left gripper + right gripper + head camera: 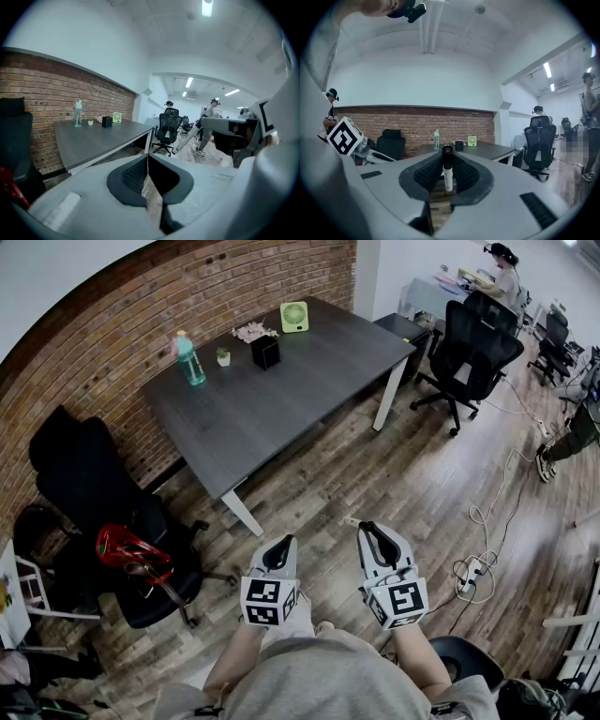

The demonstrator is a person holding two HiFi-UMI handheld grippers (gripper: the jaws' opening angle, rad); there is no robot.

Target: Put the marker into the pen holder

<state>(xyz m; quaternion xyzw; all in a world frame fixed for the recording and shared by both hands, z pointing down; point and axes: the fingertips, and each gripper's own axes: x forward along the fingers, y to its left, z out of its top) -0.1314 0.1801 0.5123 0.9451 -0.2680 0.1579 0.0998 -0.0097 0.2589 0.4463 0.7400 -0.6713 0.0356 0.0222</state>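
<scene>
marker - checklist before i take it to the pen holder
1. Marker clamped in the right hand-held gripper: ok.
2. Marker upright between the jaws, dark cap end up: ok.
3. Left hand-held gripper shut and empty: ok.
4. Pen holder upright on the table: ok.
5. Holder within reach: not ok, it stands at the table's far side, near the brick wall.
6. Room inside the holder: cannot tell.
</scene>
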